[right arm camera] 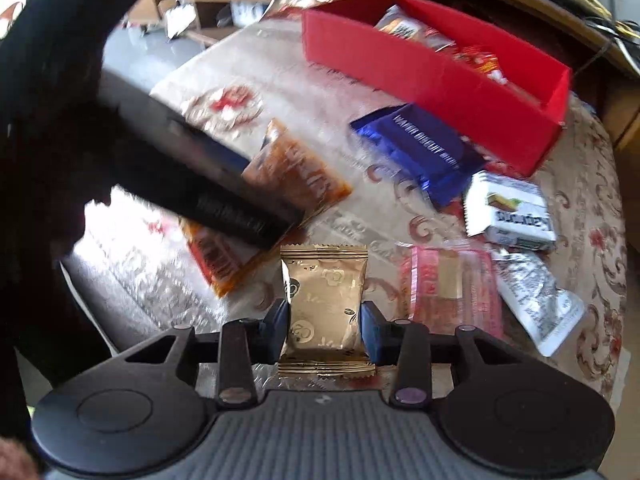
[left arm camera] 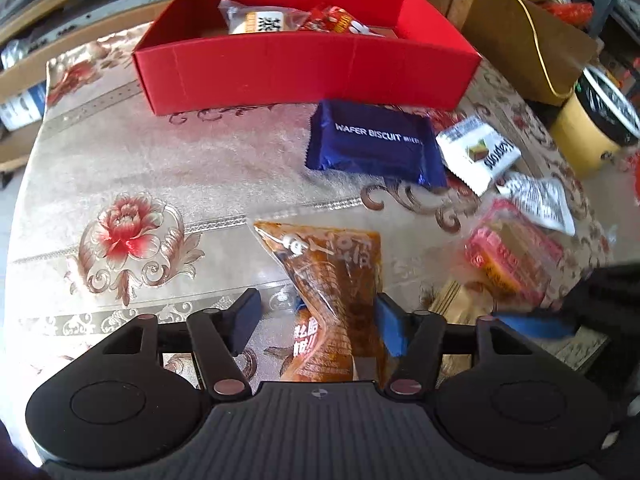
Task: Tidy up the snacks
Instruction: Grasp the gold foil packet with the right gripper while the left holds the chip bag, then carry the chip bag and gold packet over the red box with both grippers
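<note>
A red box [left arm camera: 308,76] stands at the far side of the table and holds a few snack packs; it also shows in the right wrist view [right arm camera: 432,76]. My left gripper [left arm camera: 316,326] is open around an orange-brown snack bag [left arm camera: 336,280] that lies on the cloth between its blue pads; the right pad touches the bag, the left pad stands apart. My right gripper [right arm camera: 325,326] is shut on a gold snack packet [right arm camera: 324,312]. A blue wafer biscuit pack [left arm camera: 376,144], a white pack [left arm camera: 476,152] and a pink-wrapped snack [left arm camera: 512,256] lie nearby.
A floral tablecloth [left arm camera: 132,168] covers the table. A second white sachet [right arm camera: 536,300] lies at the right. A yellow tub [left arm camera: 592,128] and a cardboard box [left arm camera: 520,32] stand beyond the right edge. Shelves run behind the red box.
</note>
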A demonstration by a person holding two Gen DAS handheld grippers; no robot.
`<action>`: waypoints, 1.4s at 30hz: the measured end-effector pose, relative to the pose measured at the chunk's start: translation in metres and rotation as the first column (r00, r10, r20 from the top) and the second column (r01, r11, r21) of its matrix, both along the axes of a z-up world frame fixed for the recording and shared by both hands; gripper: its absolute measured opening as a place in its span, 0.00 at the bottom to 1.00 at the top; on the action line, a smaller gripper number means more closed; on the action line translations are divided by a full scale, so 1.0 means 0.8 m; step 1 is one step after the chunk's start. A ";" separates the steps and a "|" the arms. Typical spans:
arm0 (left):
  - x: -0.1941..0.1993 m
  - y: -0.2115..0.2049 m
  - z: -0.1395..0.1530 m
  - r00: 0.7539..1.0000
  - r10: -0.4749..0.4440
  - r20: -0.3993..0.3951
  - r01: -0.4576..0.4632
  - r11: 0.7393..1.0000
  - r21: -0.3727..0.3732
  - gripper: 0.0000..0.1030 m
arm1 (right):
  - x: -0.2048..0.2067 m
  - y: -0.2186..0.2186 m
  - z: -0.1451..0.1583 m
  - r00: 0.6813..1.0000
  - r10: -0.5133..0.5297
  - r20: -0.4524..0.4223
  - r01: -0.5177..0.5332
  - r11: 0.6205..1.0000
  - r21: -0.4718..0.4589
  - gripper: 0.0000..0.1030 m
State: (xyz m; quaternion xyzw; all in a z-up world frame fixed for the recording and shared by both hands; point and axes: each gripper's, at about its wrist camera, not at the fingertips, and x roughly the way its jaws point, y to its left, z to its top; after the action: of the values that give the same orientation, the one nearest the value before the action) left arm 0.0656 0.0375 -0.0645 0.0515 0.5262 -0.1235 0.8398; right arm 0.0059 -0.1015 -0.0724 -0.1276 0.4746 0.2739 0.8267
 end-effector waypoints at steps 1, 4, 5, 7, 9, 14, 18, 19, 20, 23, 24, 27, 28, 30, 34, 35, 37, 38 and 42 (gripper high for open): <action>-0.002 -0.002 0.001 1.000 -0.013 0.006 0.013 1.000 0.002 0.54 | 0.001 -0.005 0.003 1.000 -0.015 0.008 0.015 1.000 0.011 0.32; -0.008 -0.006 0.006 0.999 -0.037 0.006 0.037 0.999 -0.019 0.41 | 0.007 -0.013 0.008 0.998 -0.055 0.016 0.054 0.998 0.039 0.32; -0.010 -0.007 0.006 0.999 -0.042 0.008 0.042 0.999 -0.019 0.39 | 0.008 -0.016 0.009 0.998 -0.067 0.018 0.066 0.997 0.046 0.32; -0.012 -0.008 0.008 0.999 -0.044 0.011 0.045 0.999 -0.028 0.36 | 0.011 -0.023 0.013 0.996 -0.088 0.020 0.087 0.994 0.068 0.32; -0.009 -0.002 0.012 1.000 -0.028 0.002 0.028 0.996 -0.082 0.30 | 0.013 -0.029 0.017 0.994 -0.103 0.026 0.101 0.991 0.086 0.32; -0.006 -0.003 0.015 1.000 -0.019 0.004 0.019 0.995 -0.097 0.26 | 0.021 -0.040 0.023 0.990 -0.136 0.034 0.131 0.984 0.117 0.32; -0.010 -0.006 0.015 0.999 -0.037 0.028 0.039 0.997 -0.063 0.27 | 0.023 -0.044 0.024 0.989 -0.142 0.034 0.136 0.982 0.131 0.32; -0.010 -0.008 0.015 0.998 -0.046 0.033 0.048 0.998 -0.052 0.27 | 0.024 -0.043 0.024 0.989 -0.141 0.034 0.135 0.982 0.132 0.32; -0.011 -0.009 0.015 0.998 -0.052 0.038 0.054 0.998 -0.043 0.27 | 0.023 -0.043 0.025 0.989 -0.141 0.034 0.135 0.982 0.135 0.32; -0.012 -0.011 0.015 0.997 -0.060 0.038 0.062 0.997 -0.045 0.25 | 0.023 -0.046 0.026 0.989 -0.144 0.038 0.137 0.980 0.144 0.32; -0.012 -0.010 0.015 0.998 -0.059 0.035 0.061 0.997 -0.053 0.25 | 0.023 -0.048 0.026 0.988 -0.147 0.039 0.140 0.979 0.148 0.32; -0.012 -0.009 0.018 0.998 -0.049 0.032 0.051 0.995 -0.082 0.21 | 0.024 -0.053 0.029 0.986 -0.162 0.041 0.154 0.975 0.162 0.32; -0.012 -0.008 0.020 0.999 -0.045 0.031 0.047 0.995 -0.092 0.21 | 0.024 -0.054 0.030 0.985 -0.168 0.043 0.159 0.973 0.168 0.32; -0.012 -0.005 0.023 0.999 -0.035 0.029 0.038 0.993 -0.110 0.19 | 0.025 -0.056 0.033 0.984 -0.173 0.045 0.162 0.971 0.176 0.32; -0.011 0.000 0.029 0.999 -0.015 0.034 0.019 0.991 -0.135 0.19 | 0.026 -0.057 0.036 0.983 -0.174 0.050 0.162 0.969 0.187 0.32; -0.010 0.001 0.031 0.999 -0.011 0.036 0.016 0.990 -0.139 0.19 | 0.026 -0.058 0.036 0.983 -0.175 0.051 0.162 0.968 0.189 0.32; -0.010 0.002 0.034 0.999 -0.005 0.037 0.010 0.988 -0.154 0.19 | 0.026 -0.060 0.038 0.982 -0.179 0.054 0.165 0.967 0.195 0.32; -0.010 0.003 0.035 0.999 -0.002 0.038 0.008 0.987 -0.159 0.18 | 0.027 -0.061 0.039 0.982 -0.183 0.056 0.169 0.966 0.198 0.32; -0.009 0.007 0.044 0.998 0.015 0.053 -0.005 0.983 -0.184 0.18 | 0.028 -0.066 0.042 0.978 -0.201 0.060 0.184 0.960 0.211 0.32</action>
State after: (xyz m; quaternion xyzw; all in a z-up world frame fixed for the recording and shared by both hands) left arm 0.0587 0.0434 -0.0294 -0.0253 0.4899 -0.1658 0.8555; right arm 0.0286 -0.1547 -0.0385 -0.0062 0.4204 0.2341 0.8766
